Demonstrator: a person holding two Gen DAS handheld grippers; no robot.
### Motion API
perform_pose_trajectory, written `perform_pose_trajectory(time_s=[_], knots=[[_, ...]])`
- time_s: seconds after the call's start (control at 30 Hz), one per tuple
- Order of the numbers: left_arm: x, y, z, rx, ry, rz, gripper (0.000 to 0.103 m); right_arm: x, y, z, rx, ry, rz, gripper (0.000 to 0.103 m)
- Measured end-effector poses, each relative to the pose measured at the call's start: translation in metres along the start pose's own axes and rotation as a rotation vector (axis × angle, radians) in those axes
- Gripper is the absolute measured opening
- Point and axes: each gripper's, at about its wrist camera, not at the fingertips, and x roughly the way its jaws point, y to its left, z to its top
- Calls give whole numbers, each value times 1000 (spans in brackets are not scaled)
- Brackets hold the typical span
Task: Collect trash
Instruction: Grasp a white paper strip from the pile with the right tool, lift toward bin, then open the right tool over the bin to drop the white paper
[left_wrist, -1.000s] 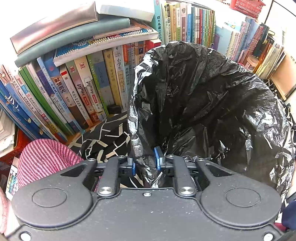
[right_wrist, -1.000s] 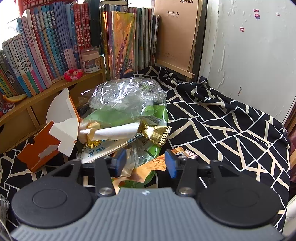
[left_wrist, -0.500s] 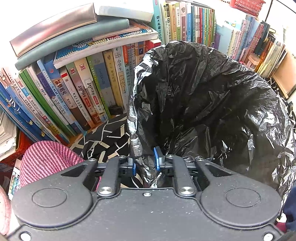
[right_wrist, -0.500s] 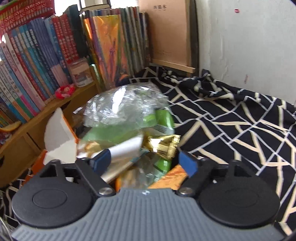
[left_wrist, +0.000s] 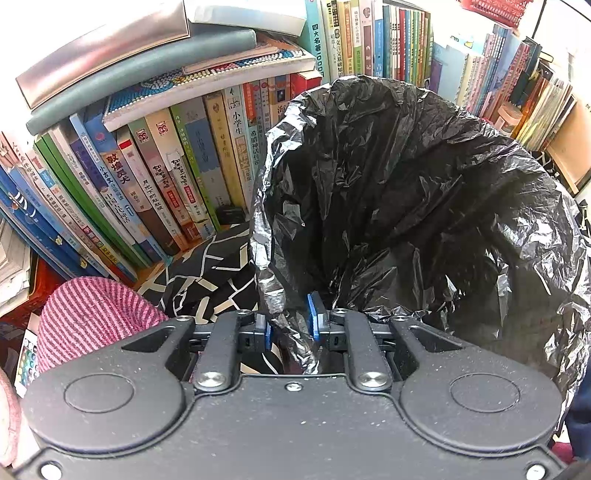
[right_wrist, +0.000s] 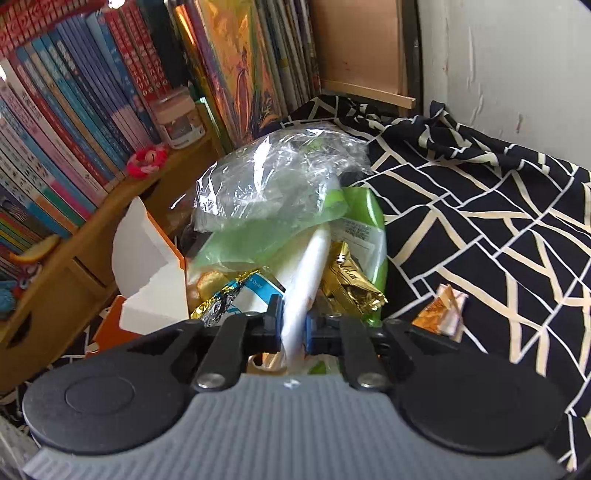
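A black trash bag (left_wrist: 406, 206) stands open in the left wrist view. My left gripper (left_wrist: 291, 325) is shut on the near rim of the bag, with crumpled plastic pinched between its blue pads. In the right wrist view a heap of trash lies on the patterned cloth: a clear plastic bag (right_wrist: 273, 184), a green wrapper (right_wrist: 365, 218), gold foil wrappers (right_wrist: 351, 284) and a rolled white paper (right_wrist: 306, 280). The jaws of my right gripper (right_wrist: 294, 325) are closing, and the pads press on the near end of the white paper.
Rows of books (left_wrist: 155, 173) fill the shelf behind the bag. An orange and white carton (right_wrist: 147, 266) lies left of the heap. A small orange wrapper (right_wrist: 445, 310) lies apart on the black and cream cloth (right_wrist: 498, 229). A jar (right_wrist: 177, 118) stands on the wooden shelf.
My right gripper opened wide, pushed into the heap, then closed on the rolled white paper. It also rolled a little. The left gripper and the bag have not moved.
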Motion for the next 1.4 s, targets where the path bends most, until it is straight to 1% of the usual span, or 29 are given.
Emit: perform_pose_trajectory(time_s=[0.17,0.3,0.37,0.47,0.63,0.77,0.87,1.0,1.1,1.17,1.23,1.3,1.33,1.37,1.4], knots=[[2,1,-2,-8,-8,-6,17,-35,-7,12,15,-5,26,12],[4,1,-3,-11,-12,-8,17,-72,0,19,-24,-25,51,12],[4,0,-3,-10,-13,-6,17,-94,8,22,-52,-42,85,12],[4,-1,-2,-6,-13,1,17,-132,26,21,-107,-98,188,12],[5,-3,-2,-2,-14,8,17,-192,62,14,-214,-146,416,12],[5,-3,-2,-2,-14,8,17,-221,93,-1,-321,-135,574,12],[5,-3,-1,1,-15,10,17,-231,117,-17,-407,-104,645,12],[6,-4,-2,8,-17,13,18,-227,139,-42,-502,-67,653,13],[6,-4,-2,12,-17,14,18,-224,145,-57,-529,-34,654,14],[7,-3,-2,12,-16,13,18,-223,150,-65,-557,-31,648,16],[8,-4,-2,14,-16,13,18,-225,152,-70,-584,-37,641,21],[9,-4,-2,15,-13,11,18,-226,153,-71,-592,-40,642,24],[9,-5,-2,15,-12,11,18,-226,152,-71,-592,-39,647,35],[10,-5,-2,16,-11,12,18,-226,151,-69,-587,-41,648,42],[10,-5,-2,18,-11,11,18,-226,150,-69,-580,-43,650,45]])
